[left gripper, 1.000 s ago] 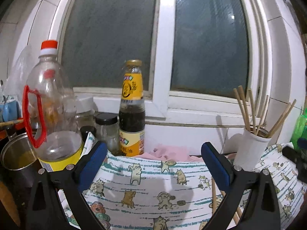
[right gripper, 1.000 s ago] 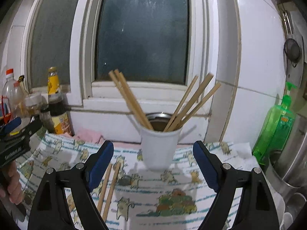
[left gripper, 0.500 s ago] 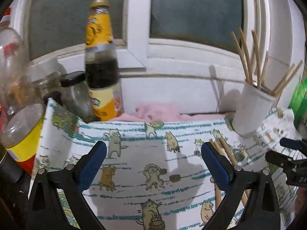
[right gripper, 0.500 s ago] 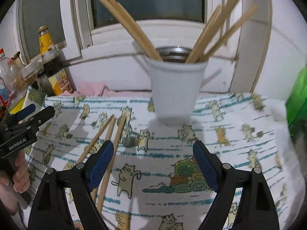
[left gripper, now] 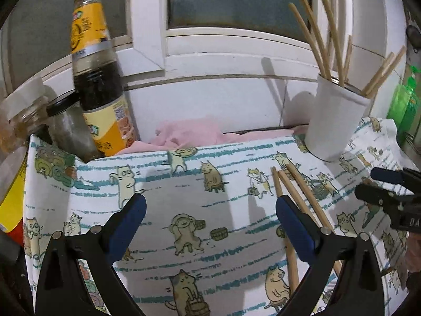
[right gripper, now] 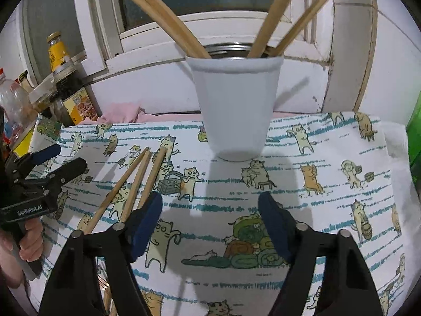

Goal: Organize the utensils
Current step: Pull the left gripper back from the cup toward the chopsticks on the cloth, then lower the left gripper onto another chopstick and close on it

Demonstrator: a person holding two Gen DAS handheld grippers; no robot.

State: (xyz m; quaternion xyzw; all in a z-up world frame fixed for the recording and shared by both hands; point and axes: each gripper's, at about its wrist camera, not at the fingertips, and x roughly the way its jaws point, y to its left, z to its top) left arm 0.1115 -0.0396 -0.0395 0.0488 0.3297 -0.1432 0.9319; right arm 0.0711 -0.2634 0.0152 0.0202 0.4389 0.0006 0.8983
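Fingers of the left gripper (left gripper: pixel 210 218) stand spread over the cat-print cloth (left gripper: pixel 184 184) with nothing between them; behind them stand a dark sauce bottle (left gripper: pixel 97 79) and a black-lidded jar (left gripper: pixel 69 129). Three loose chopsticks (right gripper: pixel 139 181) lie on the cloth by the right gripper (right gripper: pixel 210 216), whose fingers have just been closing yet stay spread and empty. Beyond, a white cup (right gripper: pixel 234 105) holds more chopsticks upright.

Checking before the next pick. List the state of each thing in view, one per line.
White cup: upright on the cat-print cloth, holding chopsticks.
Loose chopsticks: three, lying flat on the cloth.
Sauce bottle: upright, capped.
Pink rag: crumpled behind the cloth.
Left tool: open, empty.
Right tool: open, empty, jaws have just been closing.
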